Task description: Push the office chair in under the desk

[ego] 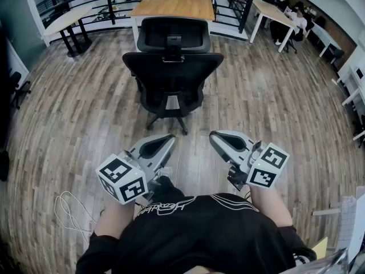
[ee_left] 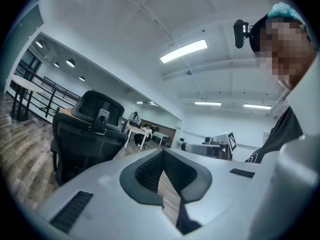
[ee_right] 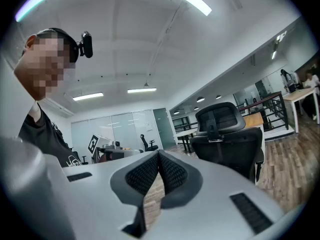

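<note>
Black office chair [ego: 171, 73] stands on wood floor [ego: 274, 96], back toward person, just short of wooden desk [ego: 174, 5]. Left gripper [ego: 170, 138] and right gripper [ego: 214, 136] both closed, empty, well short of chair.

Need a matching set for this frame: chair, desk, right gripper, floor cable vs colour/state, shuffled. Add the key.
1. office chair
2. desk
3. right gripper
4. cable

A. white, looped on the floor
B. jaws shut, nothing between them
C. black, backrest turned toward the person
D. wooden top, beyond the chair

Pairs: 1-C, 2-D, 3-B, 4-A
</note>
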The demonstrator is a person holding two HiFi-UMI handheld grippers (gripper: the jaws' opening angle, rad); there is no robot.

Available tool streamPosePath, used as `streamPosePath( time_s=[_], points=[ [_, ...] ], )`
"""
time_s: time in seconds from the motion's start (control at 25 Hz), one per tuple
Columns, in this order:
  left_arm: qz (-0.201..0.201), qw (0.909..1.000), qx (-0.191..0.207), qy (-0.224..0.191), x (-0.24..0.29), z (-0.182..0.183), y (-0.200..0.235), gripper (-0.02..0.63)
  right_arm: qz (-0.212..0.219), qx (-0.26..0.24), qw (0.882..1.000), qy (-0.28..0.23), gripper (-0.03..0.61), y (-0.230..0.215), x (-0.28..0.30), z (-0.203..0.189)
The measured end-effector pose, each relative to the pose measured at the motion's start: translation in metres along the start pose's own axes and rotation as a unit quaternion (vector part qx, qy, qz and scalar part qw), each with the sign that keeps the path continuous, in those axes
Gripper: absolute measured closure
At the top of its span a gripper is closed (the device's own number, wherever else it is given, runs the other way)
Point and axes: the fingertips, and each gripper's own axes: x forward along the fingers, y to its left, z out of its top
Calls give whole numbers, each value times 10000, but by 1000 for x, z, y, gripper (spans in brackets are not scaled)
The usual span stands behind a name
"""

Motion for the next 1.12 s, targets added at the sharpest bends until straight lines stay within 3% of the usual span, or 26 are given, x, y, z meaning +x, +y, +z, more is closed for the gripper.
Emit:
streamPosePath(
  time_s=[0.56, 0.96, 1.04, 1.12],
  points=[
    [267, 9991, 297, 173, 26, -1, 40, 606, -539, -269, 9982, -14, 537, -52, 10, -1],
    [861, 9920, 906, 197, 53, 31, 132, 603, -1642, -1013, 9811, -121, 529, -147, 35, 27],
    [1061, 9885, 1058, 210, 58, 39, 159, 601, -1830, -1261, 9750, 1, 507, -170, 49, 30],
    [1195, 9858, 1147, 258, 63, 45, 186, 584, -1918, -1405, 9713, 117, 442, -192, 63, 33]
  ],
)
